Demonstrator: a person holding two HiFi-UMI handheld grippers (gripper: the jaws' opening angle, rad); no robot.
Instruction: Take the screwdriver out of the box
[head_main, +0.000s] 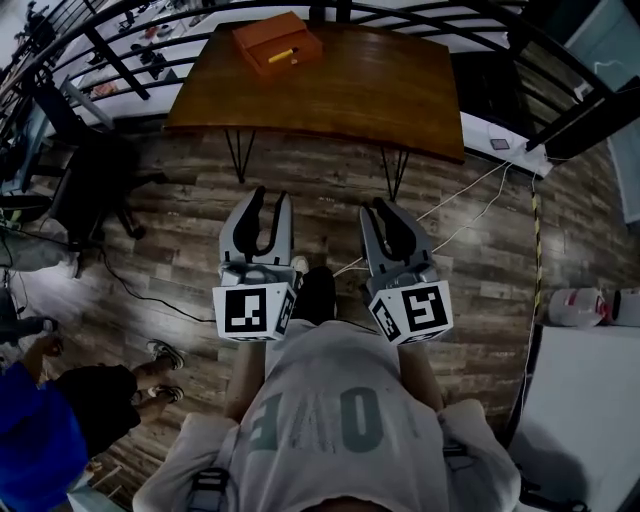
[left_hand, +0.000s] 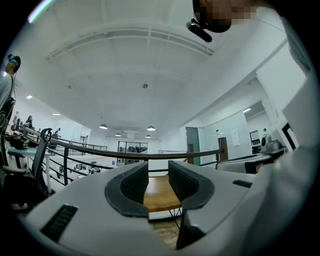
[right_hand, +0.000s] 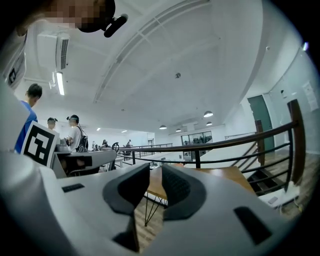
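The left gripper (head_main: 271, 197) was held level in front of the person's body, and in the left gripper view its jaws (left_hand: 157, 167) were seen parted by a narrow gap, with nothing between them but a strip of the wooden table (left_hand: 160, 195) farther off. In the head view the box (head_main: 278, 42) was found on the far left part of the table (head_main: 380, 90), well apart from both grippers and across a stretch of plank floor (head_main: 480, 300). The screwdriver (head_main: 281, 54) was seen lying on top of the open box, its yellow handle slanting from lower left to upper right in that view, so its long axis was set askew to the line along which either gripper pointed. The box was judged to lie almost straight ahead of the left gripper, which was therefore taken as the nearer one. The right gripper (head_main: 378, 208) was held beside the left, and its jaws (right_hand: 155, 170) were likewise seen slightly apart and empty. From it the screwdriver lay ahead and off to the left. In neither gripper view could the box be made out.
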